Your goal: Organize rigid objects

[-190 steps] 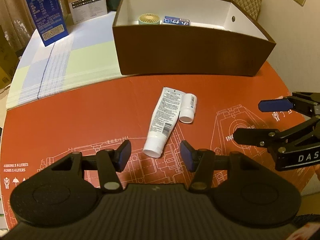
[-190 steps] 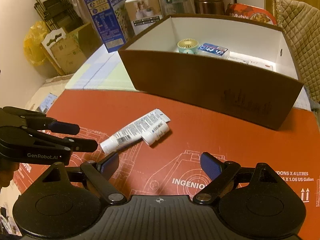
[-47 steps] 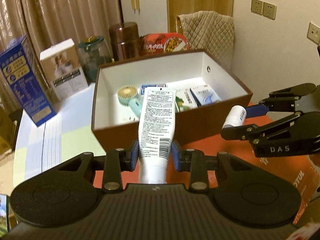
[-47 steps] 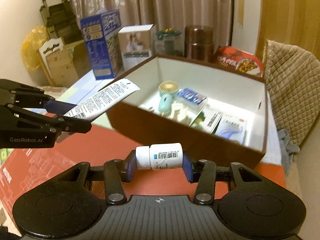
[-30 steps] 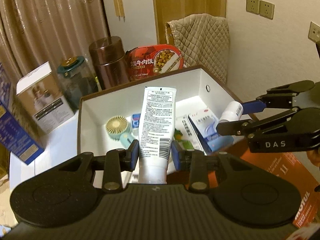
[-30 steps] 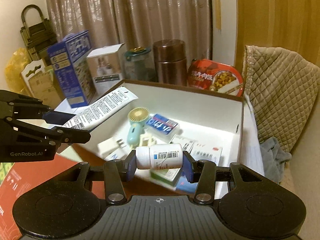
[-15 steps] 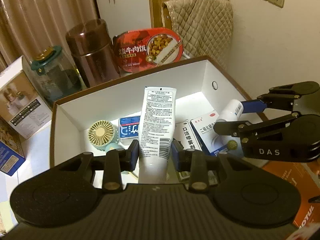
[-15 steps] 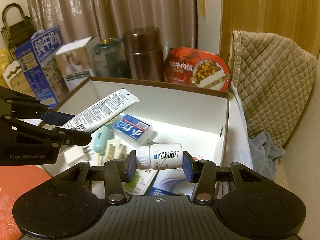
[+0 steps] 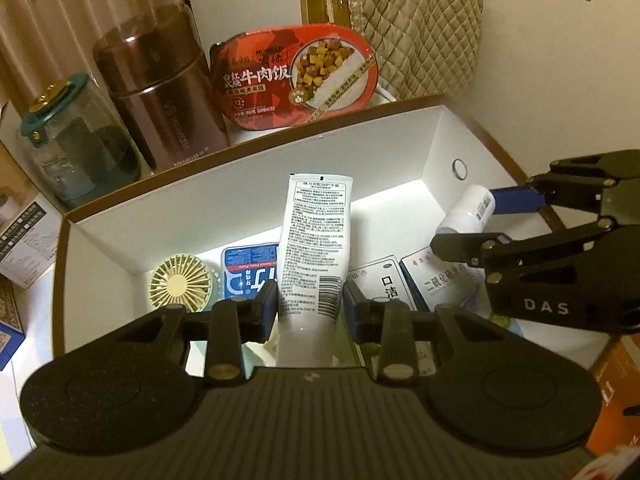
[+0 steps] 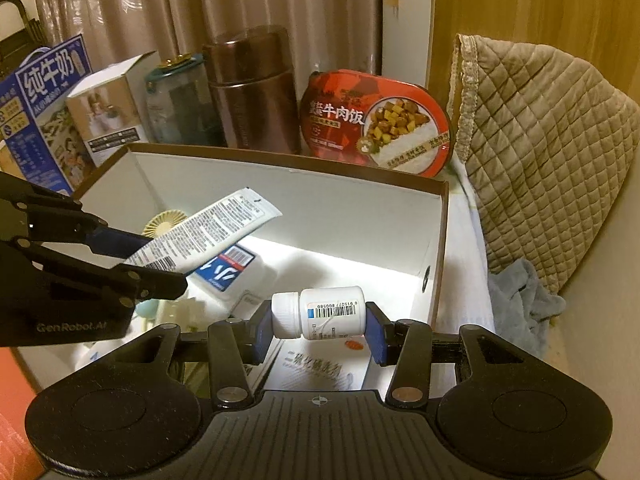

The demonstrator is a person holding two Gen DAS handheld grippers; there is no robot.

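Over the box [image 9: 256,184] | left claw [image 9: 308,312] grasps tube [image 9: 316,248] | right claw [image 10: 318,330] grasps bottle [image 10: 328,312]

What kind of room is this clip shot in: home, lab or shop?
Most likely a lived-in home, perhaps a dining corner. Curtains hang behind the table, a quilted cover is draped on a chair, and a boxed beef-rice meal stands beside a brown canister.

A brown box [image 9: 492,144] with a white interior holds a white tube [image 9: 314,240] printed with black text, a cream fan [image 9: 180,284] and a blue-and-white pack [image 9: 248,268]. A white bottle [image 10: 320,312] bears a barcode; beyond, a red meal tray [image 10: 376,120] and beige quilted cover [image 10: 548,152].
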